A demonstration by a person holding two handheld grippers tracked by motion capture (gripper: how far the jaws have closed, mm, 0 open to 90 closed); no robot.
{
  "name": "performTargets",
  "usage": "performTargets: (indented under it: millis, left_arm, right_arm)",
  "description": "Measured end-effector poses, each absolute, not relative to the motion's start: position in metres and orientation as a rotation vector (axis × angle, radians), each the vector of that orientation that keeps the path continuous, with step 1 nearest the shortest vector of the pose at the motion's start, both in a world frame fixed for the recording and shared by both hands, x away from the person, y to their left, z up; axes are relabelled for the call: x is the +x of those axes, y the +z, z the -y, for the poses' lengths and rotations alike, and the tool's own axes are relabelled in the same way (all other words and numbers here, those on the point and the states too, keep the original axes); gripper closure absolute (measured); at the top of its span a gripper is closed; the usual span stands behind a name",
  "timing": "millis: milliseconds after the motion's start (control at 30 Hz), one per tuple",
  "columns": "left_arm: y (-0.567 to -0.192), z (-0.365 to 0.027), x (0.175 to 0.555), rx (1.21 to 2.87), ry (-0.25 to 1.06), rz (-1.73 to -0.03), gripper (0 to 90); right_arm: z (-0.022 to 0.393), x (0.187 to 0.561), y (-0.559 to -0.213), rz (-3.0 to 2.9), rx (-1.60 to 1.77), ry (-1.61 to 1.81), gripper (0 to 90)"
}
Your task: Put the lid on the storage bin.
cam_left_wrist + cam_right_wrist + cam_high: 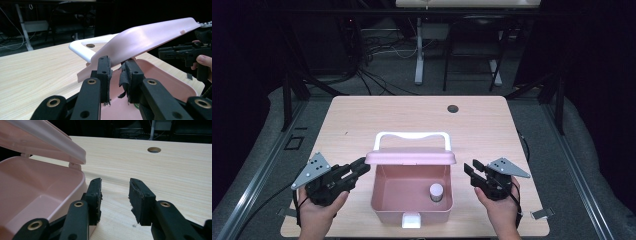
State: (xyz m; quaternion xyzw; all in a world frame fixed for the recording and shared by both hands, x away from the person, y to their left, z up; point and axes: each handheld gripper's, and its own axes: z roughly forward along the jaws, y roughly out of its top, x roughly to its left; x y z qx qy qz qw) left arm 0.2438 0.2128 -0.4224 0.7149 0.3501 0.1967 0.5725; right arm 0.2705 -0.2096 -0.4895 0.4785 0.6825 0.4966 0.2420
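The pink box (412,197) sits at the counter's (362,120) six o'clock, lid (410,158) propped half up, a small jar (436,192) inside. The left gripper (362,166), jaws loosely parted and gripping nothing, hovers at the lid's nine o'clock corner; the right gripper (471,170) stands released at three o'clock. Unheld, the lid could drop shut, or a nudge might shove the box aside.

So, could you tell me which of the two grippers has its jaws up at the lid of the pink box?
The left gripper: its jaws reach the raised lid. The right gripper stands open over bare table.

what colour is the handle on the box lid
White: the handle stands out against the pale pink lid and box, clearest in the high view.
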Motion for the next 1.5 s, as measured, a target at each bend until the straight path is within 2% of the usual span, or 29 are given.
performTargets:
  millis: [1500]
  left_arm:
    - [-0.451,-0.218,0.215,1.717,0.430,-0.816,77.7]
  right_arm:
    - [0.214,0.271,-0.498,-1.857,1.339,1.348,61.6]
